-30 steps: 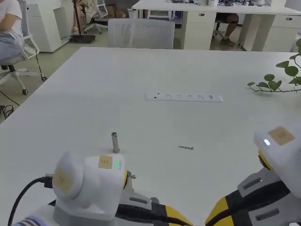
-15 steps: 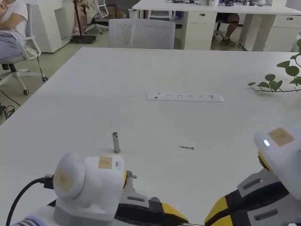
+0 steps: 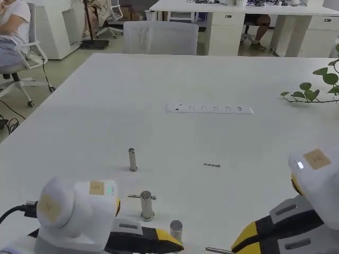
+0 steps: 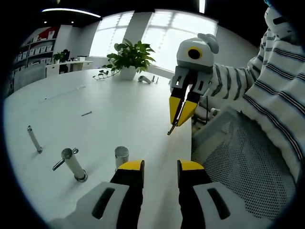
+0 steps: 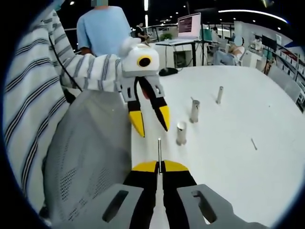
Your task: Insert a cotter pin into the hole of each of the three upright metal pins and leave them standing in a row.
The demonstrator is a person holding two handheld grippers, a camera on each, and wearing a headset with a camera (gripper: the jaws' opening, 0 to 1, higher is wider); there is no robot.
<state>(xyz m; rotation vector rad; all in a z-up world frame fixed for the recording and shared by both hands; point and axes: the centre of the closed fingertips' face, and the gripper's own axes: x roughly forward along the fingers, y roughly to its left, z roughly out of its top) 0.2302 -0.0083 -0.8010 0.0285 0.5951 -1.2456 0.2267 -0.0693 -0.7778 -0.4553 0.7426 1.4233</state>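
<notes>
Head view: a white table (image 3: 212, 79) carries three upright steel pins in a slanting line. The far pin (image 3: 132, 160) is bare. The middle pin (image 3: 146, 207) has a fitted cotter (image 3: 133, 196) crosswise through its hole. The near pin (image 3: 176, 230) looks bare. A loose cotter (image 3: 212, 165) lies well apart to the right.

Left gripper view: the left gripper (image 4: 159, 166) has its jaws apart, nothing between them, just beside the near pin.

Right gripper view: the right gripper (image 5: 159, 166) is pinched tight on the held cotter (image 5: 159, 149), which points forward toward the near pin.

The cotter is probably light, stiff, slippery wire, best gripped at its head with the legs free. The narrow pins would likely tip, so steady one low on its shaft.
</notes>
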